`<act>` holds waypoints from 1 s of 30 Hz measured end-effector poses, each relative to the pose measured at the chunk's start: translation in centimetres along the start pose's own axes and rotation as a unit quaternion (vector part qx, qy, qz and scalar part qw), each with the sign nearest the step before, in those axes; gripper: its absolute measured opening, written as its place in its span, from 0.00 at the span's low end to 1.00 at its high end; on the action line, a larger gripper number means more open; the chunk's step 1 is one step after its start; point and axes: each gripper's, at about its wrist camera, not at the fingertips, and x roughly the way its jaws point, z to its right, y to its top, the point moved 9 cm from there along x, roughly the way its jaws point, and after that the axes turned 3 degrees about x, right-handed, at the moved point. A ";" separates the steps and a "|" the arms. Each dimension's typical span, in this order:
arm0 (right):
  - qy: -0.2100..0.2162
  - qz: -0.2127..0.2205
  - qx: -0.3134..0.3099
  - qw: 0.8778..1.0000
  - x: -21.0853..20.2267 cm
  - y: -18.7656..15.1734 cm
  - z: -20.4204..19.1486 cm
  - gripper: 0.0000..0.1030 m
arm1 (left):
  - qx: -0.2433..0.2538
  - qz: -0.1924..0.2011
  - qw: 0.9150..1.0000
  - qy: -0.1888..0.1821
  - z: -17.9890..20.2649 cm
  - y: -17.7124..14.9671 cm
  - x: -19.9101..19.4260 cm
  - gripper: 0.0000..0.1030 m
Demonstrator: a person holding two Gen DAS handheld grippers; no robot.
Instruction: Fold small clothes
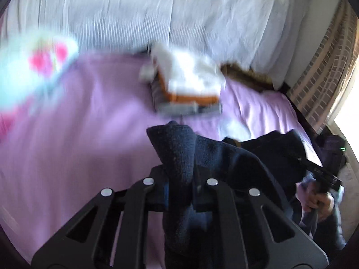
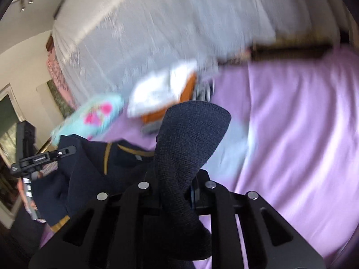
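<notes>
A dark navy knitted garment [image 1: 224, 154] with a thin yellow trim hangs between both grippers above the purple bedsheet [image 1: 78, 134]. My left gripper [image 1: 179, 179] is shut on one bunched corner of it. In the right wrist view my right gripper [image 2: 177, 179] is shut on another corner, the navy garment [image 2: 193, 132] sticking up past the fingers. The rest of the cloth sags toward the other gripper [image 2: 38, 159], held by a hand. Both views are blurred by motion.
A stack of folded clothes [image 1: 188, 78], white on top with orange and grey below, lies on the sheet ahead. A light blue item with pink print [image 1: 38, 67] lies to its left. White pillows [image 1: 157, 11] line the far side; a brick wall [image 1: 325, 71] stands right.
</notes>
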 end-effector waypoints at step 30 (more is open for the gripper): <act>0.099 -0.168 0.172 0.966 0.0 -14.8 -3.8 0.80 | -0.137 -0.048 0.989 -0.022 -1.6 -3.7 0.2 0.85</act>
